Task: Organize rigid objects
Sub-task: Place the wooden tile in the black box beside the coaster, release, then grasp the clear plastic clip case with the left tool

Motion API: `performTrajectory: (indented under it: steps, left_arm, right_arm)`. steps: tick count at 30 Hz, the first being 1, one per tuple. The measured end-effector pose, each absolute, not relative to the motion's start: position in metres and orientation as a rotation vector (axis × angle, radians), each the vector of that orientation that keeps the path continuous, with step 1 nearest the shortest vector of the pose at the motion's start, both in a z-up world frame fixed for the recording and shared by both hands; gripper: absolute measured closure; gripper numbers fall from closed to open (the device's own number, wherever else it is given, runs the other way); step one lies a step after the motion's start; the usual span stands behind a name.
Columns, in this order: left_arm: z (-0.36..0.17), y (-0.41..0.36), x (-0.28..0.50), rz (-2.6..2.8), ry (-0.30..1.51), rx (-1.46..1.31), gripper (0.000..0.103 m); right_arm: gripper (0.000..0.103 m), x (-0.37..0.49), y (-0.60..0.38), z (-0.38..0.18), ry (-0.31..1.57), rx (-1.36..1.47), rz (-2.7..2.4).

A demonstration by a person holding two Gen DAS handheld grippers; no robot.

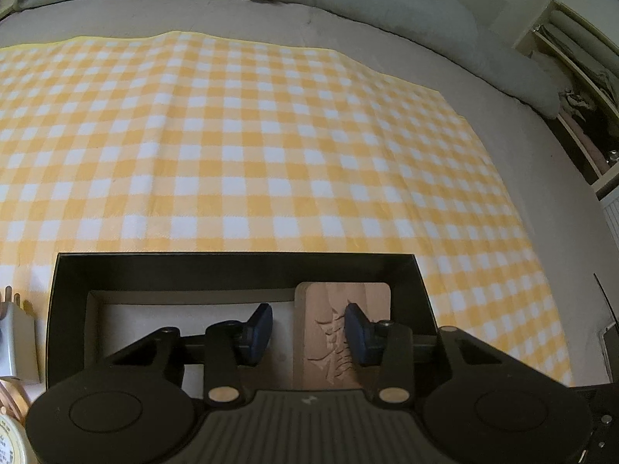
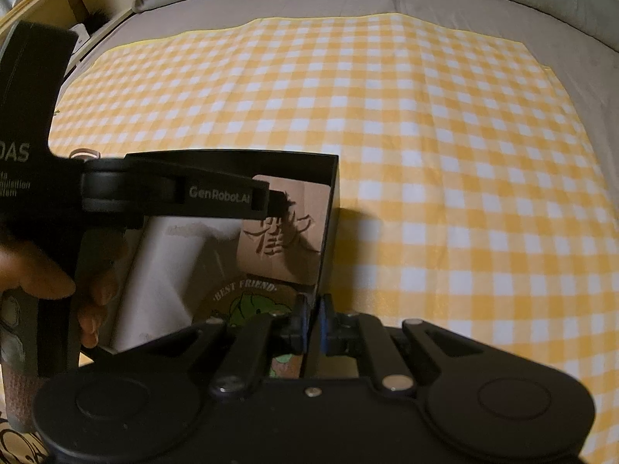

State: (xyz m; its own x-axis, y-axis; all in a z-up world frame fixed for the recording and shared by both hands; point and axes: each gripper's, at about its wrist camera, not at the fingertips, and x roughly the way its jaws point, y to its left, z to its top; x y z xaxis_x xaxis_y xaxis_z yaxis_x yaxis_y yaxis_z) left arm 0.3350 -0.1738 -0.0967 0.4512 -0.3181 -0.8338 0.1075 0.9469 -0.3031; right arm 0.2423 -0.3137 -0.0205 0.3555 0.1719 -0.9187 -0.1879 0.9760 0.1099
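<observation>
A black open box (image 1: 236,266) lies on the yellow checked cloth (image 1: 247,147). Inside it, at the right end, lies a wooden block carved with a character (image 1: 340,332). My left gripper (image 1: 307,332) is open above the box, its fingers over the block's left part and empty. In the right wrist view, the same box (image 2: 332,201) holds the wooden block (image 2: 286,232) and a round "BEST FRIEND" coaster (image 2: 251,301). My right gripper (image 2: 312,321) is shut on the box's right wall. The left gripper's body (image 2: 174,193) reaches over the box.
A white charger plug (image 1: 17,340) and a round tin (image 1: 11,440) lie left of the box. The cloth covers a grey bed with pillows (image 1: 387,0) at the back. Shelving (image 1: 580,89) stands at the right.
</observation>
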Motion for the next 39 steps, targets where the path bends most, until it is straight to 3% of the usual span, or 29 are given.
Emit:
performTrajectory:
  steps: [5,7,10,16,29,39]
  left_arm:
    - [-0.096,-0.174,0.334,-0.286,1.079,-0.218,0.056]
    - [-0.091,-0.176,0.332,-0.295,1.070,-0.220,0.038]
    - [-0.079,-0.177,0.328,-0.308,1.034,-0.200,0.022]
    - [-0.053,-0.166,0.315,-0.318,0.968,-0.180,0.001]
    - [0.008,-0.112,0.259,-0.322,0.754,-0.114,0.000]
    - [0.027,-0.046,0.232,-0.214,0.653,-0.075,0.000]
  right_arm:
    - [0.096,0.242,-0.313,-0.021,1.185,-0.012,0.233]
    - [0.096,0.243,-0.313,-0.022,1.185,-0.013,0.233]
    - [0.096,0.242,-0.314,-0.021,1.184,-0.013,0.233]
    - [0.096,0.242,-0.314,-0.022,1.183,-0.013,0.233]
    - [0.096,0.247,-0.307,-0.024,1.181,-0.030,0.229]
    - [0.096,0.246,-0.307,-0.026,1.180,-0.036,0.230]
